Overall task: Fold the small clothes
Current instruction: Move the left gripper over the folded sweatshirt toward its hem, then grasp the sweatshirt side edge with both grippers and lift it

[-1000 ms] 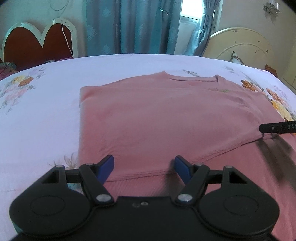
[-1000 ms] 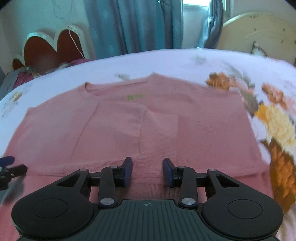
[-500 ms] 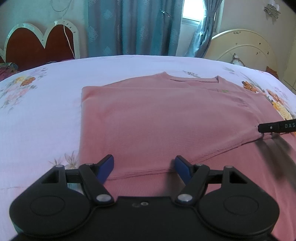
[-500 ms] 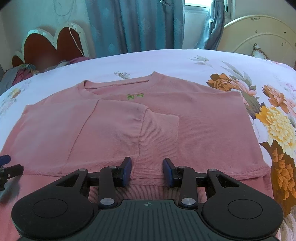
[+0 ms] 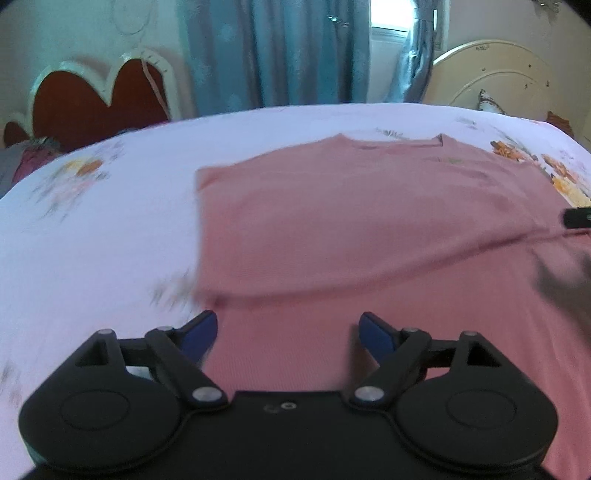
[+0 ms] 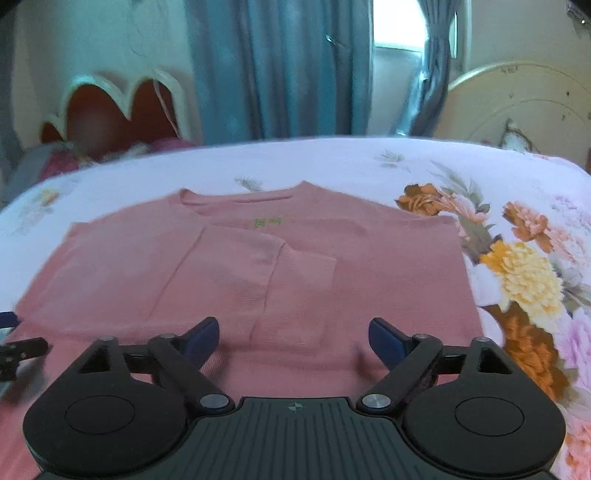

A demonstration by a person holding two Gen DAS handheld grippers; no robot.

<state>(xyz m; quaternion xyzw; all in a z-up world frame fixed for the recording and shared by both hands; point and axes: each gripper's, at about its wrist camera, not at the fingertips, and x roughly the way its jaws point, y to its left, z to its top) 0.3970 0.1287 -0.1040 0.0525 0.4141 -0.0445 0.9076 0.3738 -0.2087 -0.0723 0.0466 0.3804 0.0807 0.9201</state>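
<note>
Right gripper (image 6: 291,334) (edge-cropped leftward) gapes over blurred sweater (image 6: 258,266)

Ahead of your claws spreads a white bed sheet (image 6: 332,162) printed with orange, yellow and pink flowers (image 6: 524,273), the boldest blooms off to the right. Beyond the bed, teal curtains (image 6: 280,74) hang straight ahead beside a bright window (image 6: 397,33). A red heart-shaped headboard with a cream rim (image 5: 99,96) stands far left; a cream rounded headboard (image 6: 524,103) stands far right.
</note>
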